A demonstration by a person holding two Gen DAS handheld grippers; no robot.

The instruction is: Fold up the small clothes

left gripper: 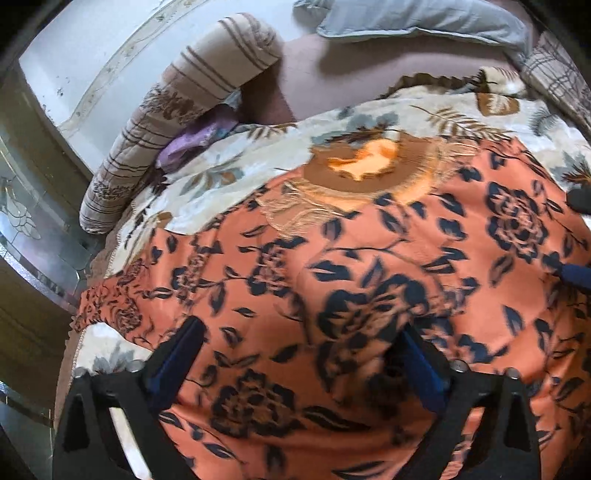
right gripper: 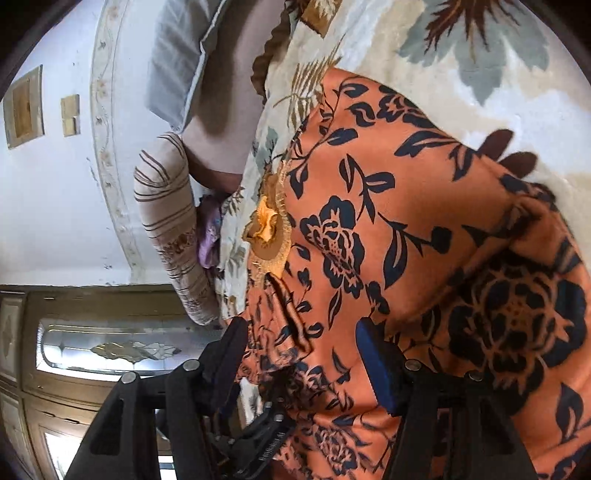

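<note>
A: Nearest us, we are holding the left gripper point(left gripper: 299, 339) spread wide over the orange garment point(left gripper: 369, 280), its blue-padded fingers point(left gripper: 181, 354) standing apart with the cloth running under and between them, nothing pinched.

B: And we are keeping the right gripper point(right gripper: 299, 343) parted too; the orange garment point(right gripper: 424, 240) is bunching in a fold between its fingers point(right gripper: 376, 354), but whether the pads are pressing on it we cannot tell.

A: Beyond both, the garment is lying spread on the floral blanket point(left gripper: 236, 166).

B: Farther off, we are seeing the striped bolster point(left gripper: 177, 110) beside the blanket and a grey pillow point(left gripper: 417, 18) past it.
</note>
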